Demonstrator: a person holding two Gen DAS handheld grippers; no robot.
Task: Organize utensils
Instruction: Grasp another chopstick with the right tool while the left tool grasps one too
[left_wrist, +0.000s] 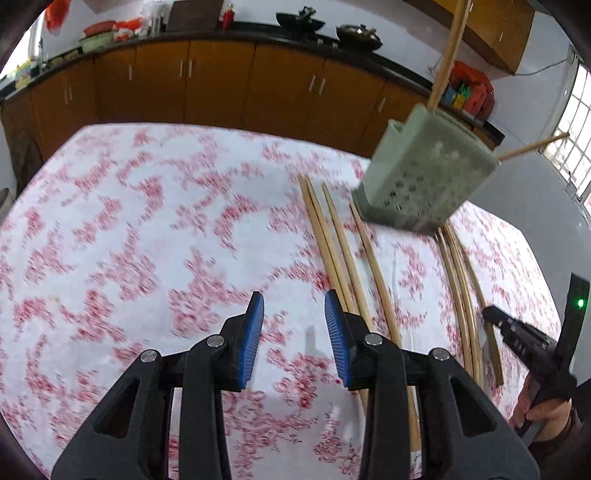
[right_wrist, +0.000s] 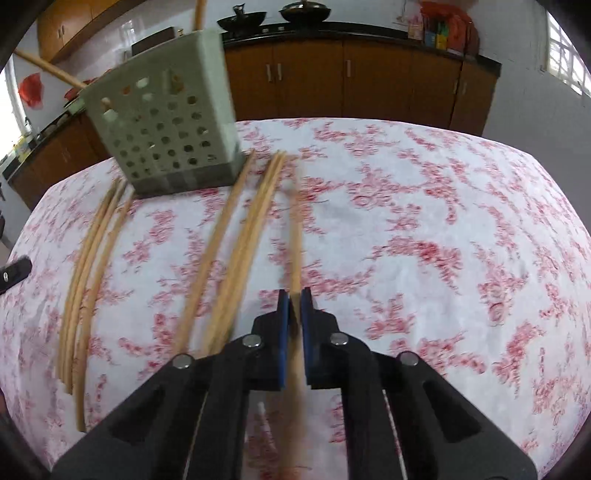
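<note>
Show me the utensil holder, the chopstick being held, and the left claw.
utensil holder (right_wrist: 166, 122), right wrist view, perforated front wall.
held chopstick (right_wrist: 295, 251), right wrist view, shaft ahead of the pads.
left claw (left_wrist: 294, 306), left wrist view, midway between fingertips.

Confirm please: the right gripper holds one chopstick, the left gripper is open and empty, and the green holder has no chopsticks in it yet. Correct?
Not quite. The green holder already has two chopsticks sticking out of its top, as the left wrist view shows. The rest stands: the right gripper grips one chopstick, and the left gripper is open and empty.
</note>
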